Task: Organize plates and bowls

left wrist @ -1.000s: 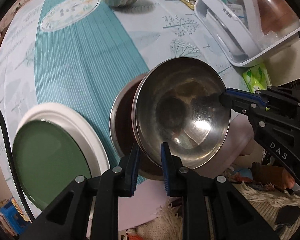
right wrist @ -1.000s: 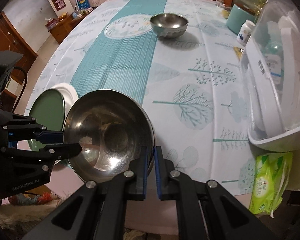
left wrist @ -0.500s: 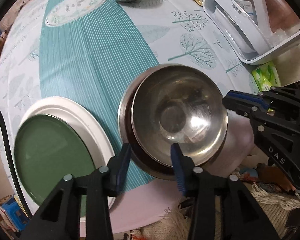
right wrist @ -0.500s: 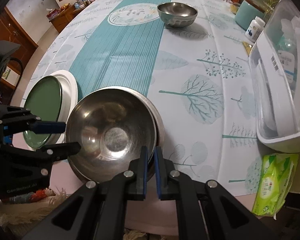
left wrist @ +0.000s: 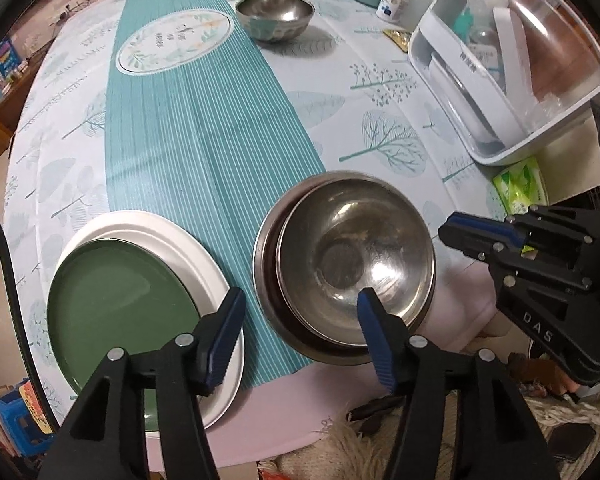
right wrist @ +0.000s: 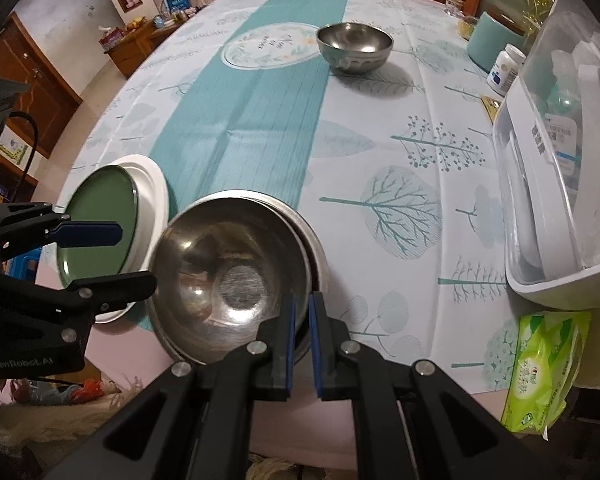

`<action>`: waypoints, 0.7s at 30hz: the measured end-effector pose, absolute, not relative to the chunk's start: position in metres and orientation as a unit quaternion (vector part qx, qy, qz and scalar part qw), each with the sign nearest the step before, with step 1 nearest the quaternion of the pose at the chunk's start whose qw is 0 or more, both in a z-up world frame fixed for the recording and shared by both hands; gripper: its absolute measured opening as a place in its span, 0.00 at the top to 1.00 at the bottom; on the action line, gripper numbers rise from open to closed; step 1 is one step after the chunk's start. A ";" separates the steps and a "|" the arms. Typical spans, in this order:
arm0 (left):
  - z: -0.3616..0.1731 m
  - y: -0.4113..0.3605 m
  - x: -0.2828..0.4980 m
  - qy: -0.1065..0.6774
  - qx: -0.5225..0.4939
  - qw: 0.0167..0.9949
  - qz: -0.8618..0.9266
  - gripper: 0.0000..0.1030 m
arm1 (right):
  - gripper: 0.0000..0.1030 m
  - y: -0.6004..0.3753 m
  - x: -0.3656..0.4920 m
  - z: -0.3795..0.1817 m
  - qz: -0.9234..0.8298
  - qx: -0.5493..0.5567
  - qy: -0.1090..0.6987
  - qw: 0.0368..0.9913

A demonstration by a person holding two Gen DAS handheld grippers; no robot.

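Note:
A steel bowl (left wrist: 354,256) sits nested inside a larger steel bowl (left wrist: 268,280) near the table's front edge; both show in the right wrist view (right wrist: 228,276), the larger one's rim (right wrist: 308,232) behind. My left gripper (left wrist: 300,328) is open and empty, its fingers either side of the bowls' near-left rim. My right gripper (right wrist: 302,312) is nearly shut, with the nested bowl's rim between its pads. A green plate (left wrist: 120,308) lies on a white plate (left wrist: 204,256) to the left. A third steel bowl (left wrist: 275,16) stands far back.
A white plastic bin with a clear lid (left wrist: 508,64) stands at the right. A green tissue pack (right wrist: 544,364) lies at the table's front right edge. A pill bottle (right wrist: 504,68) and a teal container (right wrist: 490,40) stand at the back right.
The upper bowl has come down level into the larger bowl. My left gripper has let go of its rim and opened wide. My right gripper keeps its place on the rim.

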State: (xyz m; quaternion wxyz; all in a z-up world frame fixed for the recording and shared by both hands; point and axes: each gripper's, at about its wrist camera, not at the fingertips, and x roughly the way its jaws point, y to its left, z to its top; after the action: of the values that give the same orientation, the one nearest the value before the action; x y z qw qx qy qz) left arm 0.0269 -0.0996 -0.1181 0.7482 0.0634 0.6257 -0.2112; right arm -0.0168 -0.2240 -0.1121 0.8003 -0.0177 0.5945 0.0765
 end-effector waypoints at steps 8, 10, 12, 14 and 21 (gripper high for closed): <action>-0.097 -0.094 0.027 0.608 0.042 0.765 -0.205 0.40 | 0.93 -0.223 -0.019 -0.101 0.095 -0.002 0.583 0.807; -0.094 -0.093 0.027 0.605 0.040 0.769 -0.204 0.38 | 0.93 -0.223 -0.020 -0.098 0.098 0.001 0.580 0.809; -0.090 -0.093 0.028 0.602 0.037 0.771 -0.202 0.38 | 0.93 -0.225 -0.020 -0.094 0.100 0.005 0.576 0.811; -0.086 -0.093 0.029 0.598 0.037 0.775 -0.201 0.38 | 0.91 -0.227 -0.019 -0.089 0.106 0.017 0.571 0.814; -0.066 -0.092 0.040 0.582 0.042 0.789 -0.193 0.36 | 0.77 -0.235 -0.010 -0.066 0.110 0.028 0.538 0.835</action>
State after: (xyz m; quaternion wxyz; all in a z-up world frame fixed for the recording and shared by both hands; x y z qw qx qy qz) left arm 0.0397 -0.0925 -0.0663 0.7889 0.0422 0.5820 -0.1927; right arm -0.0096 -0.2350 -0.0663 0.8350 0.0281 0.5384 0.1100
